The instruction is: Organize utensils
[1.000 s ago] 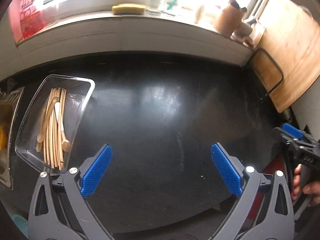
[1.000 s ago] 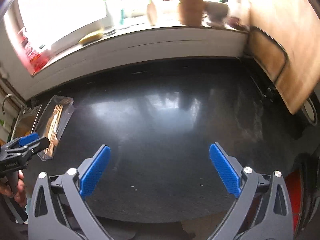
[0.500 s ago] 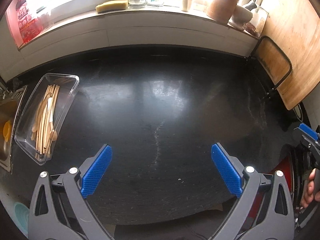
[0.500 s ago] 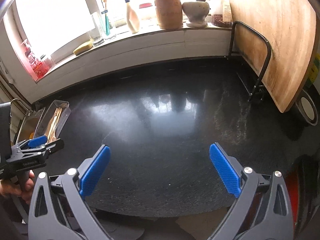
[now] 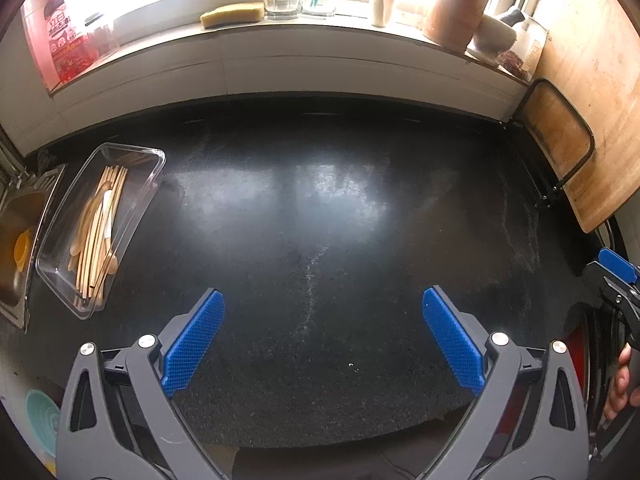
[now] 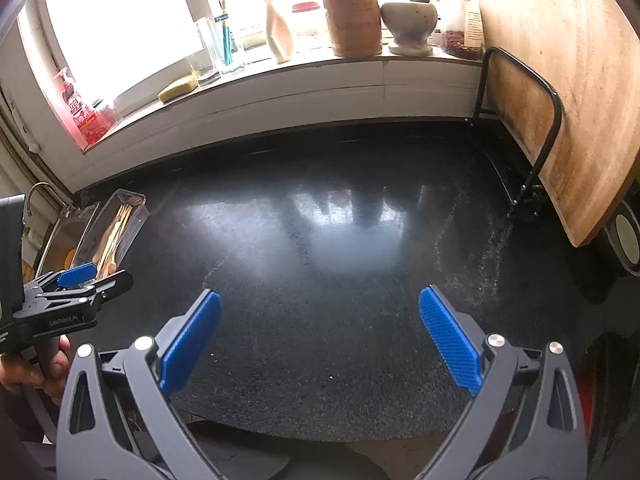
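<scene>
Utensils (image 5: 98, 232) are lying together inside the clear tray (image 5: 154, 160), beside the sink (image 5: 16, 248). Both the left gripper (image 5: 322, 340) and the right gripper (image 6: 318, 340) are pulling back from the tray, jaws wide open and holding nothing, so the sorting is looking finished.
</scene>
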The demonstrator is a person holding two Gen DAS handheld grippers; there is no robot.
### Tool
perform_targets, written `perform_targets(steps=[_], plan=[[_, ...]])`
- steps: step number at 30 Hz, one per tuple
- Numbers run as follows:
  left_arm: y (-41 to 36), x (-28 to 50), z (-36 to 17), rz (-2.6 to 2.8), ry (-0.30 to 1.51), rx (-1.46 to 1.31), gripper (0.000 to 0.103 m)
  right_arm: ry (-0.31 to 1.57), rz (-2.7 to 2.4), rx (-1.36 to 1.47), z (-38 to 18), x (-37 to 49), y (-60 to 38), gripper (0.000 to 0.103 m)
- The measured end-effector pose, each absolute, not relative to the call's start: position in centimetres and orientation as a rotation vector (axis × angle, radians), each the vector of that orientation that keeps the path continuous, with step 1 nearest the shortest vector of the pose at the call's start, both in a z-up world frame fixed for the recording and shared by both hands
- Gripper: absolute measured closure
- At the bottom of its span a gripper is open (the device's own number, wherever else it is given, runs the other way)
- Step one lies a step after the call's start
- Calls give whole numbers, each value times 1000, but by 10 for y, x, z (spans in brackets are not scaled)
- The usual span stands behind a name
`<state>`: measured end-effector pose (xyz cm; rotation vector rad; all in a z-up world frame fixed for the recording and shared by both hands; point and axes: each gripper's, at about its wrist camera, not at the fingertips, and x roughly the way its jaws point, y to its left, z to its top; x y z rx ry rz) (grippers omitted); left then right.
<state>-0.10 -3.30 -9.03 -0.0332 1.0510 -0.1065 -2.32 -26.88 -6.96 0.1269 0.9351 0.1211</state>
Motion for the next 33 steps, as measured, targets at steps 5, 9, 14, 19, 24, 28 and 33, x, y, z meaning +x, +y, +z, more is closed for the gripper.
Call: perform_targets(steps=[5,9,14,19,24,28,33], plan=[[-31,2,-90,-95,1050,-37,6,939,135,118,-70,-18,-265,7],[-27,4,-89,-91,1050,-35,6,938,140,115,-70,-14,-263,7],[-26,6,-89,-86,1049,-33,6,939,148,112,-71,-11,-261,7],[-24,7,-89,-89,1050,-34,6,938,155,107,-71,-8,-260,7],[-25,9,-89,-90,1049,-35,6,938,157,104,-71,-6,-260,7],[-26,10,-90,-89,1051,-35,6,940,155,105,-71,-6,-259,7],[-29,11,-90,-87,1051,-34,6,943,157,102,-71,-6,-259,7]])
